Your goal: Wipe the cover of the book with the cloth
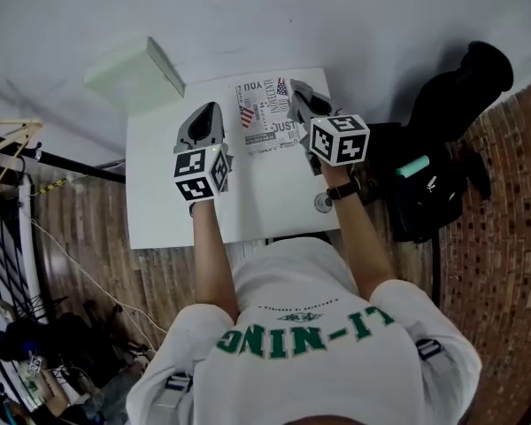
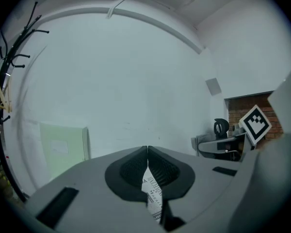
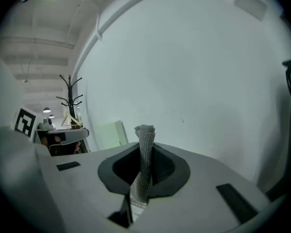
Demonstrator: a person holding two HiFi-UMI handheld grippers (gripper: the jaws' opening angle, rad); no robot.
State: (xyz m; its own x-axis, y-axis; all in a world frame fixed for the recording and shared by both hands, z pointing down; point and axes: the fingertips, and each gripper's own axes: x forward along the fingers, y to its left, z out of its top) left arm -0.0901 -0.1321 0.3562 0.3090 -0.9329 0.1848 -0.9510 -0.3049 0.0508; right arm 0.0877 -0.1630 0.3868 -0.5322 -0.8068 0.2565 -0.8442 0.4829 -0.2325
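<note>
Between the left gripper (image 1: 210,112) and the right gripper (image 1: 298,94), above the white tabletop (image 1: 248,204), hangs the printed cloth (image 1: 267,118) — each gripper is closed on an edge of it. Ahead-left of the left gripper stands the pale green book (image 1: 137,73), apart from the cloth — a black bag (image 1: 438,162) sits right of the right gripper.

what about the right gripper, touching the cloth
Touching. The right gripper view shows the right gripper shut on the cloth, a grey fold standing up between its jaws.
</note>
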